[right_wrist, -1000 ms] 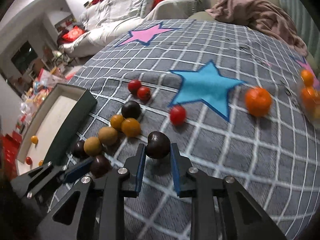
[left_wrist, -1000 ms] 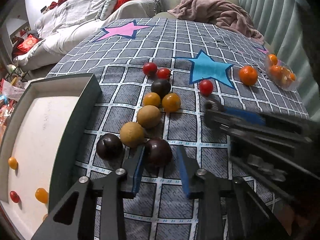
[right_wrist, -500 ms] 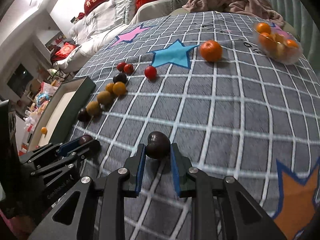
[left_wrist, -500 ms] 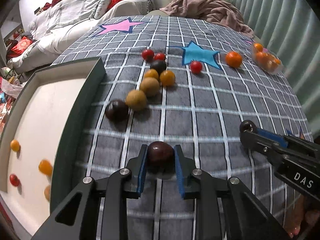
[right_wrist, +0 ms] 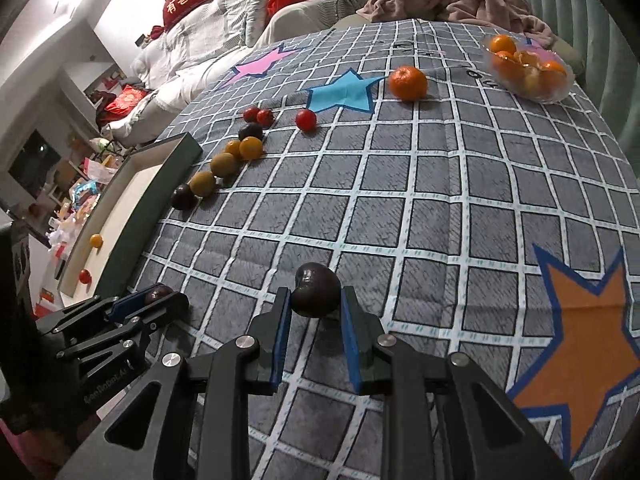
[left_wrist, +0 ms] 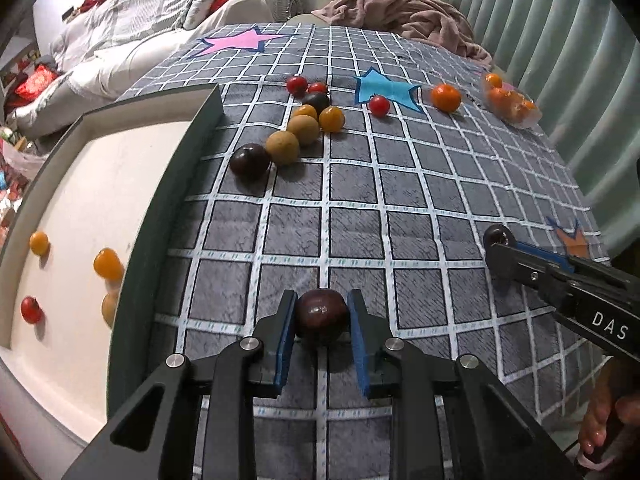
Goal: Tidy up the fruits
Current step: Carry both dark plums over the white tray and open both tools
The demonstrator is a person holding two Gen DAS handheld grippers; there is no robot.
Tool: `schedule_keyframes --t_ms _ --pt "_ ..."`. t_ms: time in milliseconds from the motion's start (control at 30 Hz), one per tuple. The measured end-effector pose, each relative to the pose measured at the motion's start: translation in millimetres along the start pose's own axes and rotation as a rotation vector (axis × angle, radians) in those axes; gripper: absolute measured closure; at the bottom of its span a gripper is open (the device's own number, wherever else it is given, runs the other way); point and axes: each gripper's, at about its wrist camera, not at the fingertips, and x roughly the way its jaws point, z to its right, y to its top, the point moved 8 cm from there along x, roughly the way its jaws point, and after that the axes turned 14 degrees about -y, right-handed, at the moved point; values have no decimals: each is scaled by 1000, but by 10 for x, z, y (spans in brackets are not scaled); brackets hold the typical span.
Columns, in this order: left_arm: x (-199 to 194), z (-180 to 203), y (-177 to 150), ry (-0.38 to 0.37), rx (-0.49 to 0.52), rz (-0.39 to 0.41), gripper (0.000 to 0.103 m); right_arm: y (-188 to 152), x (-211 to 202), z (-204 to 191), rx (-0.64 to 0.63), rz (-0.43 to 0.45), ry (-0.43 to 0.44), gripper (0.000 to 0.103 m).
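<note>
My left gripper (left_wrist: pixel 321 314) is shut on a dark purple fruit (left_wrist: pixel 321 316), held above the near part of the checked cloth, beside the green-rimmed tray (left_wrist: pixel 160 208). My right gripper (right_wrist: pixel 315 300) is shut on another dark purple fruit (right_wrist: pixel 315 290). The left gripper also shows in the right wrist view (right_wrist: pixel 148 300). The right gripper shows at the right edge of the left wrist view (left_wrist: pixel 520 256). A row of fruits lies further off: a dark one (left_wrist: pixel 250 160), two brown ones (left_wrist: pixel 283 147), orange ones (left_wrist: pixel 331 118) and red tomatoes (left_wrist: pixel 297 85).
The tray holds small orange and red fruits (left_wrist: pixel 107 264). A tangerine (left_wrist: pixel 445 97) and a clear bag of tangerines (left_wrist: pixel 510 104) lie at the far right. A blanket (left_wrist: pixel 404 12) and a sofa stand behind the table. A hand shows at lower right (left_wrist: pixel 604 428).
Both grippers have pulled back toward the near edge with their dark fruits. A second ago the left gripper was open around its fruit; it has since shut on it.
</note>
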Motion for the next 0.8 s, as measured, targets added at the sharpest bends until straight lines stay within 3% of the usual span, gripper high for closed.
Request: schedule_keyframes --t_ms 233,433,800 --pt "-310 -35 85 -34 -3 53 76 97 -202 -227 -34 27 1 76" --pt "-664 -290 188 -42 -8 96 76 241 -360 -595 -100 55 19 76" --pt "-1257 -1230 458 71 -45 175 76 595 -469 -1609 -254 88 94 76"
